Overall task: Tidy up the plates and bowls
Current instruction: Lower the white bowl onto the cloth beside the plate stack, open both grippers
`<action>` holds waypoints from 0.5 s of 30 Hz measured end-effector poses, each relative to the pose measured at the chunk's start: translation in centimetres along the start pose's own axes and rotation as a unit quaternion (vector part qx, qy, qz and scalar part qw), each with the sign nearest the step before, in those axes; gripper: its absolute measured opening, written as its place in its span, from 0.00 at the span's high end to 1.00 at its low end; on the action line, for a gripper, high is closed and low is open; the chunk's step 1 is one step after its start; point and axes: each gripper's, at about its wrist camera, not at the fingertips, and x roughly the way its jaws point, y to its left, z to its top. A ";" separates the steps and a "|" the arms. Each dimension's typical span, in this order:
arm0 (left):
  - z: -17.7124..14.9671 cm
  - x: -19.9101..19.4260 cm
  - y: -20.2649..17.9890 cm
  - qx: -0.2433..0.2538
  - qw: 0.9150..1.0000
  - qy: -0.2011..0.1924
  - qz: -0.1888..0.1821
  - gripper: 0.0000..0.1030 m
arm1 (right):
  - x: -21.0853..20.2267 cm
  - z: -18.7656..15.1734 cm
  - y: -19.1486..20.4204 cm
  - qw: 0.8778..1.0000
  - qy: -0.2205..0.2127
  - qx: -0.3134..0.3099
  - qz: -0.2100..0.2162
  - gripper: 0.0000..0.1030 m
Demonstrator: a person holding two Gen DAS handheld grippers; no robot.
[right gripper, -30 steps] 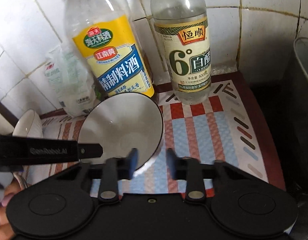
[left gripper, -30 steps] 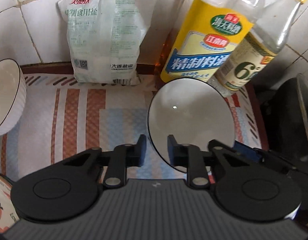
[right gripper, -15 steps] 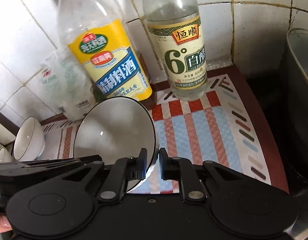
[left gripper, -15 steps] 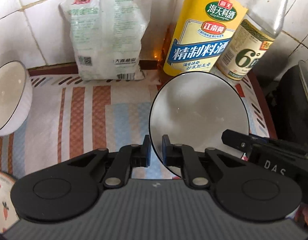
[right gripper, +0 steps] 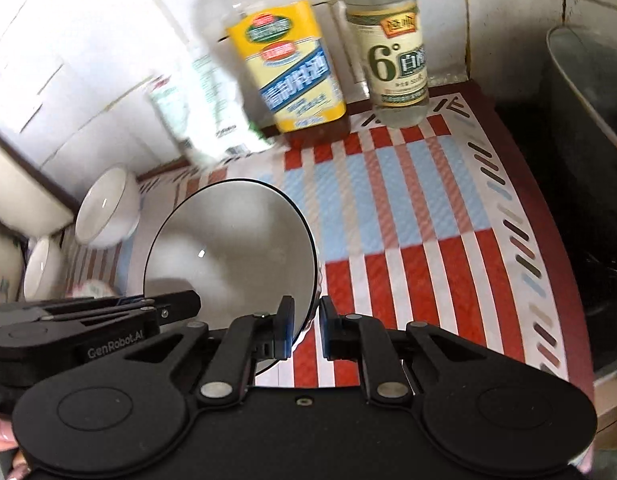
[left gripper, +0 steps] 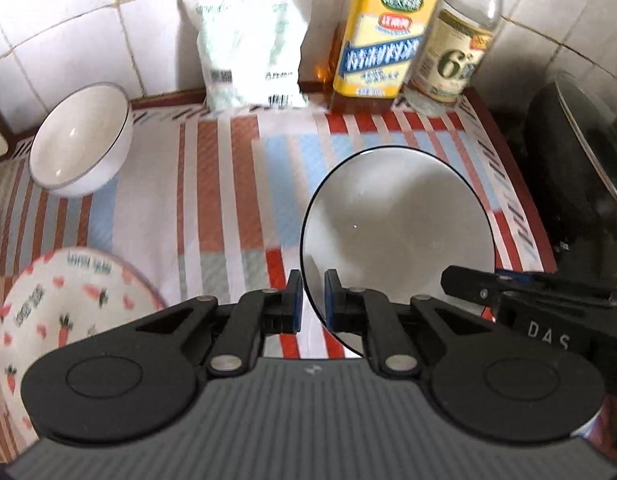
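Left gripper (left gripper: 310,300) clamped on the near-left rim of the black-rimmed white bowl (left gripper: 396,232); right gripper (right gripper: 306,330) clamped on its right rim. Bowl tilted over the striped mat (right gripper: 408,208). Smaller white bowl (left gripper: 78,140) and carrot-print plate (left gripper: 68,312) sit left.

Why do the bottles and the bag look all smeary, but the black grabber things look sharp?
Left wrist view: salt bag and yellow-label bottle are motion-blurred; the left gripper stays crisp. Right wrist view: same smear on the bag, straight tile lines bend near the edges.
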 end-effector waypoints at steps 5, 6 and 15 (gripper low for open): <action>-3.0 -0.6 -0.1 -0.001 1.000 0.015 -0.002 0.91 | -1.2 -2.1 1.7 0.999 0.006 -0.036 -0.025 0.84; -3.5 -0.5 -0.1 -0.003 1.000 0.019 -0.002 0.91 | -1.2 -2.5 2.0 0.999 0.008 -0.042 -0.032 0.84; -7.0 0.9 1.0 -0.003 0.999 0.038 0.006 0.91 | 0.3 -5.6 2.7 0.998 0.025 -0.046 -0.041 0.84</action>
